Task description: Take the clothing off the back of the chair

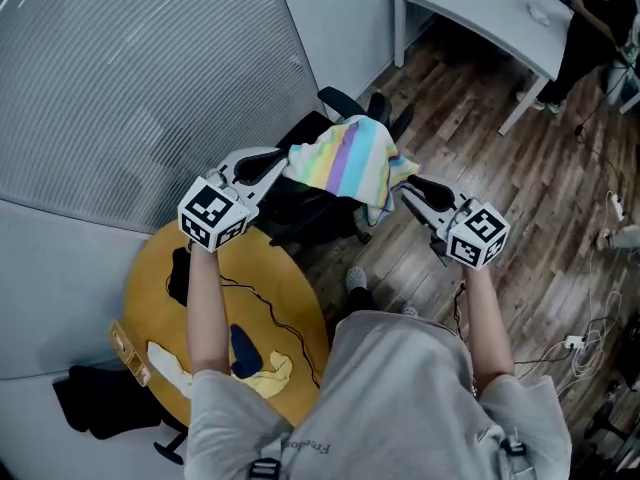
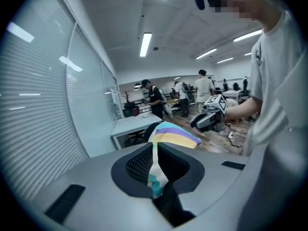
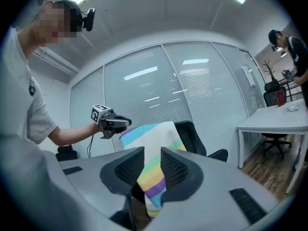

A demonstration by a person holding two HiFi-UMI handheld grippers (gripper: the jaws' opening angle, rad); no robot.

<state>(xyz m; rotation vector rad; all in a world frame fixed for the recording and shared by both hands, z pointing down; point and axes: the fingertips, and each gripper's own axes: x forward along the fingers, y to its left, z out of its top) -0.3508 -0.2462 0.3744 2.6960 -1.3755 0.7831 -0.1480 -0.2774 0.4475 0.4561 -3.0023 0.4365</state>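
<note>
Cannot see the chair [image 1: 300, 213] whole: only black arms, seat and part of the back, the rest screened below and behind the clothing [image 1: 345, 158]. Cannot tell whether the cloth's lower hem touches the chair back. Cut off at the bottom edge of the head view: shoulders and torso. Blurred over in both gripper views: the face. Counting: one piece of clothing, striped in yellow, green, blue, purple and white; one chair; two grippers; one round yellow table [image 1: 290, 288] under and behind the left gripper [image 1: 280, 163], with three crumpled cloth bits [image 1: 255, 363] on it, dark blue, yellow and white, hard to tell apart. One white desk [image 1: 480, 13] well beyond the right gripper [image 1: 408, 190]. Far past the left gripper's tips, several standing people [image 2: 153, 97], too small to count surely. Both bare forearms stretched forward and raised, left forearm [image 1: 205, 308] over the table, right forearm [image 1: 485, 318] over wooden floor, marker cubes uppermost near the wrists, tips angled inward toward each other. Left gripper clamped tight on one corner of the clothing, fabric pinched flat between the pads. Right gripper with jaws a little apart, striped fabric hanging in the gap, not plainly pressed by either pad. Clothing spread between the two grippers' tips, sagging below them.
</note>
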